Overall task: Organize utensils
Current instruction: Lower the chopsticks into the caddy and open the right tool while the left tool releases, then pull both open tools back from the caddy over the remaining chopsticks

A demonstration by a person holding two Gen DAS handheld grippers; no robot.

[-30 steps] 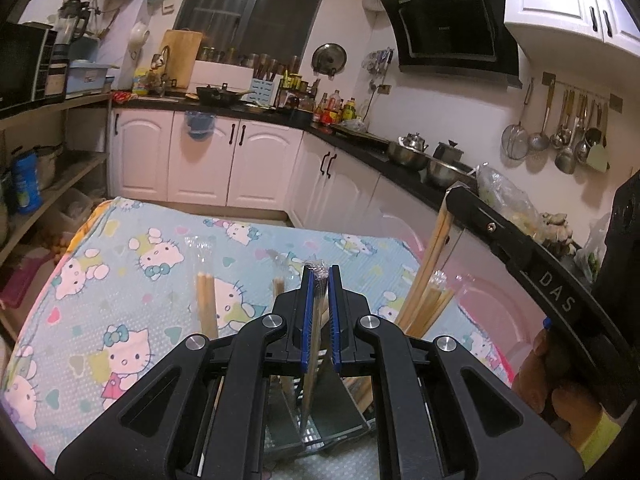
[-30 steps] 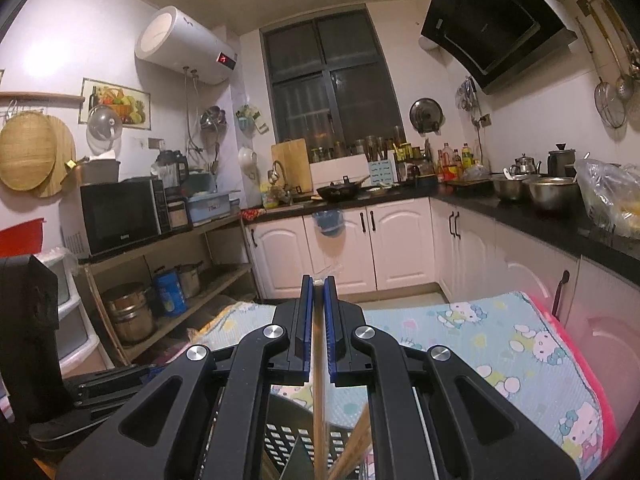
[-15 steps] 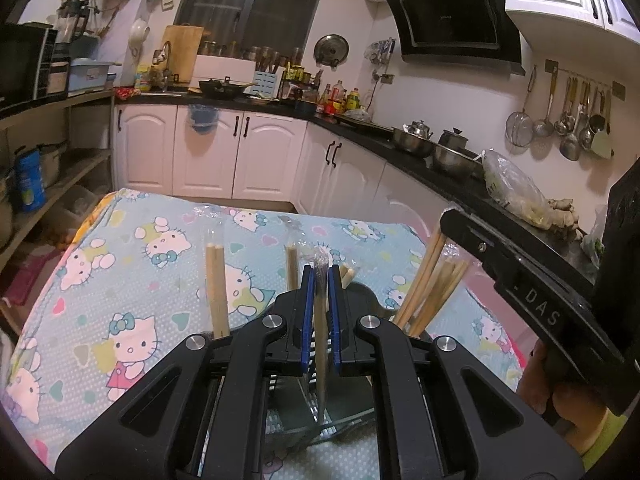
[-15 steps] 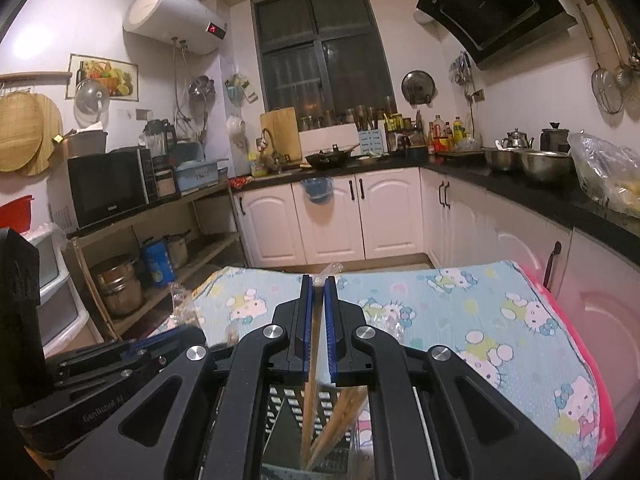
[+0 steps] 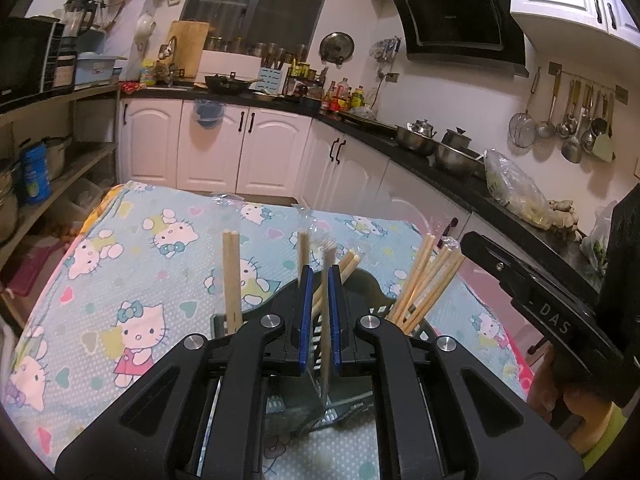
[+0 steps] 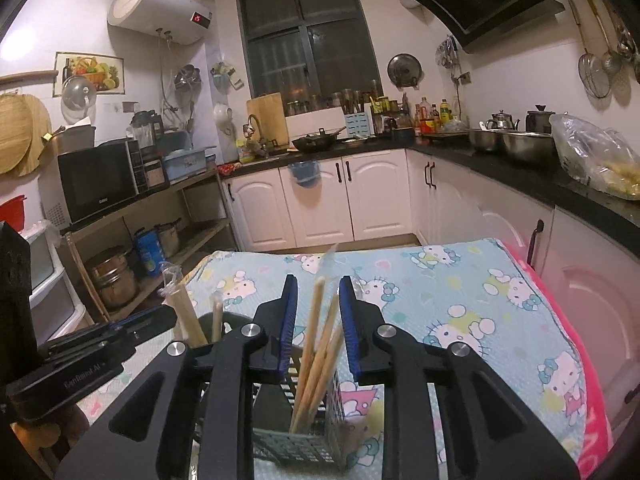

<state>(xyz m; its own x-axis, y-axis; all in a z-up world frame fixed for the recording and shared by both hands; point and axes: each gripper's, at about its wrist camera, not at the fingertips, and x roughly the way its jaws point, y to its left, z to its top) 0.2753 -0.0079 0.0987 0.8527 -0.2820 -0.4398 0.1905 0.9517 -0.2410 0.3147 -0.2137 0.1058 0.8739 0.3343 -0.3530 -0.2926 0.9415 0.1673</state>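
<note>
A dark slotted utensil holder (image 6: 296,446) stands on the Hello Kitty tablecloth (image 6: 480,300). My right gripper (image 6: 318,284) hangs over one compartment with its jaws opening. Wooden chopsticks (image 6: 316,344) stand between the jaws, leaning in the holder, and the pads do not press on them. In the left wrist view the holder (image 5: 372,288) lies under my left gripper (image 5: 320,276), which is shut on a thin wrapped utensil (image 5: 326,320) held upright. Chopstick pairs (image 5: 232,276) stand in the left compartment, and a bunch (image 5: 424,280) stands at the right.
The right gripper's arm (image 5: 540,312) and the person's hand (image 5: 576,400) fill the right side of the left wrist view. White cabinets (image 6: 360,196) and a black counter with pots (image 6: 516,144) run behind and to the right. An open shelf with a microwave (image 6: 100,184) stands at the left.
My right gripper has sunk toward the holder and its jaws have parted from the chopstick, which now leans in the compartment. The left gripper stays shut on its utensil.
</note>
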